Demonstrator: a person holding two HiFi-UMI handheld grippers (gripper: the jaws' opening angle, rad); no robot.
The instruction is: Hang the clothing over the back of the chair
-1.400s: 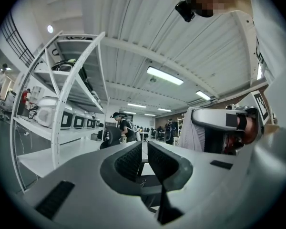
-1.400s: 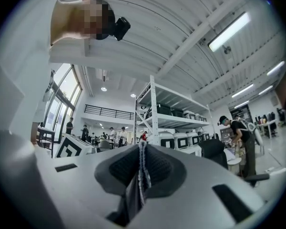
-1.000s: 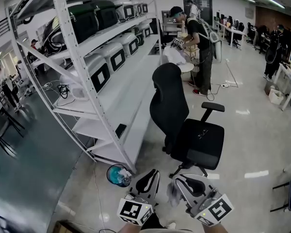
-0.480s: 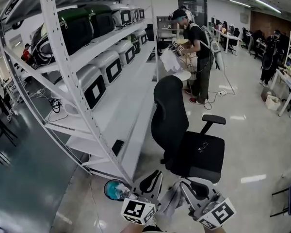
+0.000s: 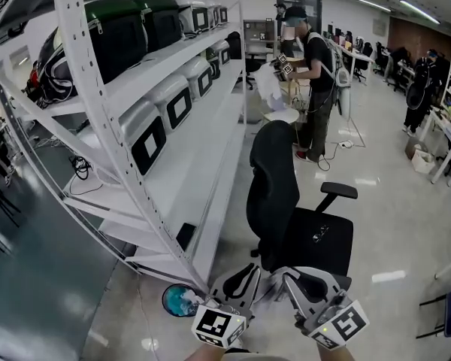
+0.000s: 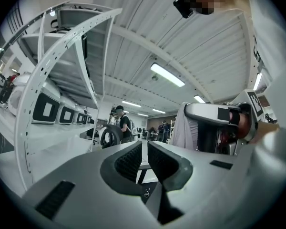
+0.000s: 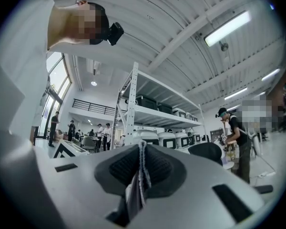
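between the pads of the right tool [image 7: 142, 145]: thin pale clothing [image 7: 134, 199], pinched at an edge

the right tool is clamped on the clothing, which droops below and behind its tips and looks soft, light and limp. the left tool [image 6: 144, 145], just beside it, is drawn together to a thin slit with nothing in it. the chair [image 5: 274, 179] stands ahead of both tips, back upright. a second hold along the same edge, apart from the first, would likely spread the cloth for draping.
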